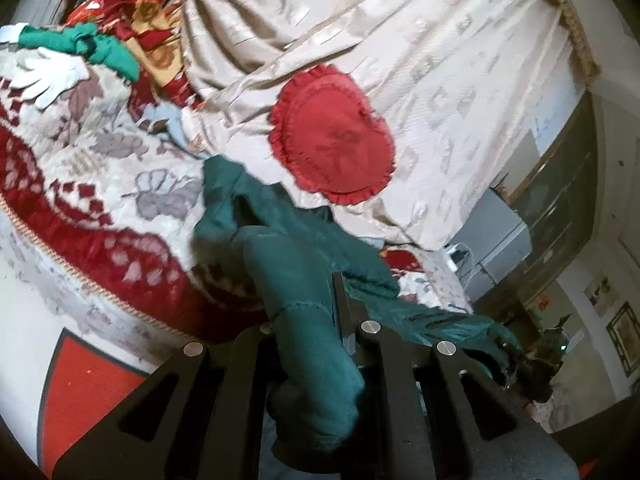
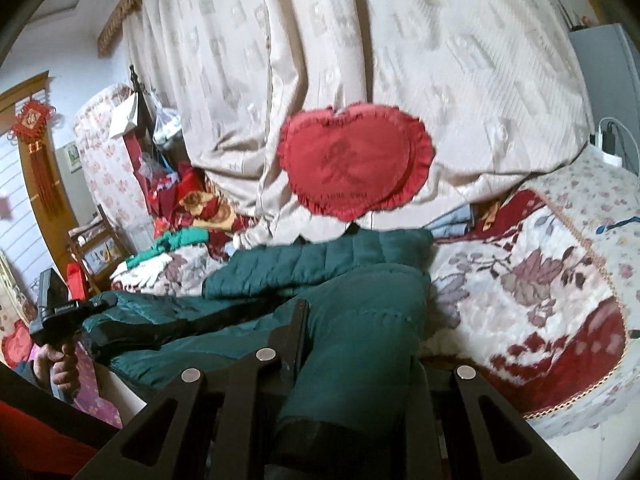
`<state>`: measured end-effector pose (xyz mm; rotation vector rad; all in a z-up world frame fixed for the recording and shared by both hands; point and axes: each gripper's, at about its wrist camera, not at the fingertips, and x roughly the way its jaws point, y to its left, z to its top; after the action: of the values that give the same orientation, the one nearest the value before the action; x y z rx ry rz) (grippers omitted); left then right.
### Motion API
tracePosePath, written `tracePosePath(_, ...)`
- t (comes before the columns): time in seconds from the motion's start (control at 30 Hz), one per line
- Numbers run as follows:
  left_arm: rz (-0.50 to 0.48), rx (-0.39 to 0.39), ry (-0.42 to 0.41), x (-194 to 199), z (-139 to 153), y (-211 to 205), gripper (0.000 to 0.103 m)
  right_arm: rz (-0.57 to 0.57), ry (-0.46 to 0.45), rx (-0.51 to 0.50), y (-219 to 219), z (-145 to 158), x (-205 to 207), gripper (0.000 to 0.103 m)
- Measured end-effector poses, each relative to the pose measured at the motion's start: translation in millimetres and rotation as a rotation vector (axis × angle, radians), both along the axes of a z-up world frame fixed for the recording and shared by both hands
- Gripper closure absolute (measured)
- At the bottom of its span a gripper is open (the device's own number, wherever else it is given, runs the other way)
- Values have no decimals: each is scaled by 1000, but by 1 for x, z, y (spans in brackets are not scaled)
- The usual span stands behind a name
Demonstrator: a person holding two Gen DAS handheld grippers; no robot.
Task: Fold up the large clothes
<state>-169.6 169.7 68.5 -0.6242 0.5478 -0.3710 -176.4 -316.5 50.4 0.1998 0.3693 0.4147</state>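
A dark green quilted jacket lies stretched across the floral bedspread. My right gripper is shut on a thick fold of the jacket, which bulges between the jaws. My left gripper is shut on another bunched part of the same jacket, lifted above the bedspread. In the right wrist view the left gripper shows at the far left, held in a hand, with the jacket stretched toward it. In the left wrist view the right gripper is a dark blur at the jacket's far end.
A red heart-shaped cushion leans on the beige curtain; it also shows in the right wrist view. White gloves and a light green garment lie on the bed. A grey cabinet and chargers stand at the right.
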Motion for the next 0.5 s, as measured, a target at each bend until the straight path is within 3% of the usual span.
tracePosePath(0.2, 59, -17, 58, 32, -10, -3, 94, -9, 30, 29, -6, -7, 16, 86)
tracePosePath(0.5, 175, -21, 3, 63, 4, -2, 94, -52, -7, 44, -4, 9, 45, 86)
